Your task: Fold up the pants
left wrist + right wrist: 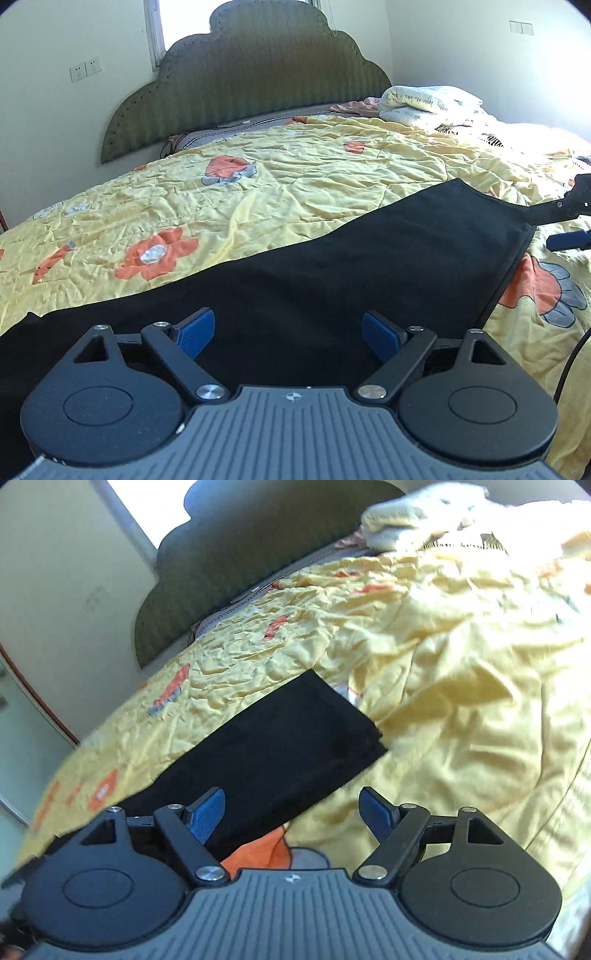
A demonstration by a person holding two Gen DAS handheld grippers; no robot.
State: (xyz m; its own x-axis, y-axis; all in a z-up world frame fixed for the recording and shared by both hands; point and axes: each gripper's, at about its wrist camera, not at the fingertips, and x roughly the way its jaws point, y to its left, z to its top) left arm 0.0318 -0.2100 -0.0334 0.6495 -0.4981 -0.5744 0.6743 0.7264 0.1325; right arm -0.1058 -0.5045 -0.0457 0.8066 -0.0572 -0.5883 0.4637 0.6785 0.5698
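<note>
The left gripper (288,334) stands wide, its two blue pads (195,332) well apart with nothing pinched between them; only the flat cloth of the black pants (332,273) shows in the gap below. The pants lie spread on the yellow flowered quilt (295,177), running as a long dark band from beside this gripper's left finger away to the far right, where their hemmed end (517,258) lies. Just past that end, part of the right gripper (565,221) enters the left wrist view (a black arm and one blue pad, nothing more). Beyond the pants the quilt runs up to a green scalloped headboard (251,74), and a rolled white blanket (428,101) lies ahead to the right of it.

In its own view, the right gripper (293,816) also stands wide with nothing held. The pants (273,753) stretch ahead from under its left finger, their squared end (347,716) lying up front, and bare quilt (461,701) fills the space before its right finger. This view is tilted and somewhat blurred.
</note>
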